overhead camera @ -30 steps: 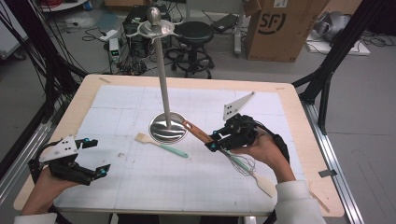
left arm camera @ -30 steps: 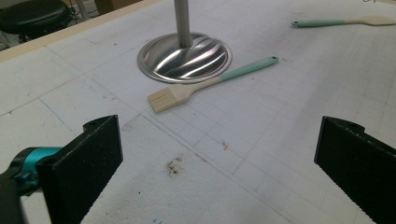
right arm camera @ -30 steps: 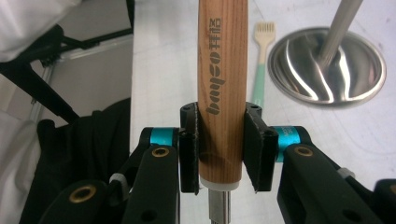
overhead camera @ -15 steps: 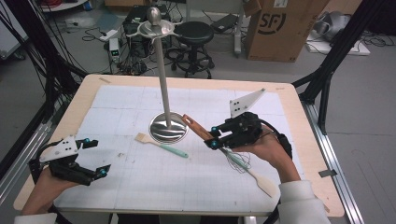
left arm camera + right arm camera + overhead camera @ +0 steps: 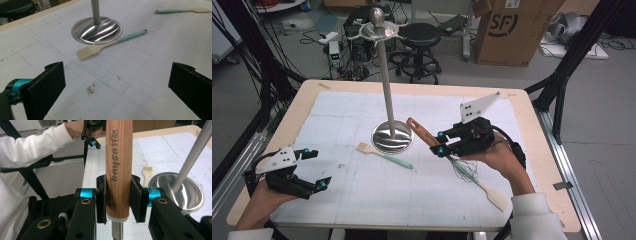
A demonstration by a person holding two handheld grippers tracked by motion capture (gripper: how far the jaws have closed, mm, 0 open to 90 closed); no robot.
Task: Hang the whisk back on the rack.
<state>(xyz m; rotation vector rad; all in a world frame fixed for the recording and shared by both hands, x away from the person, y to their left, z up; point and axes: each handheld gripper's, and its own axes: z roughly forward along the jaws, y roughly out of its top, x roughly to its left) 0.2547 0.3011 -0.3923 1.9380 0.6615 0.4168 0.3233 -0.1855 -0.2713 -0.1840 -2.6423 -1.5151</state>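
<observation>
Our right gripper (image 5: 438, 142) clamps the whisk's wooden handle (image 5: 117, 167), lifted right of the hanging stand (image 5: 392, 139), likely to hook it there. Our left gripper (image 5: 319, 170) rests open, empty, near left.

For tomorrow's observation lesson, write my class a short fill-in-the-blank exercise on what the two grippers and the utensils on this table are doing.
1. The right gripper is shut on the whisk's ____ handle.
2. The left gripper's jaws are ____ with nothing between them.
3. The brush with the mint handle lies beside the stand's round ____ base.
4. The spatula lies on the ____.

Missing words: wooden; open; metal; table
</observation>
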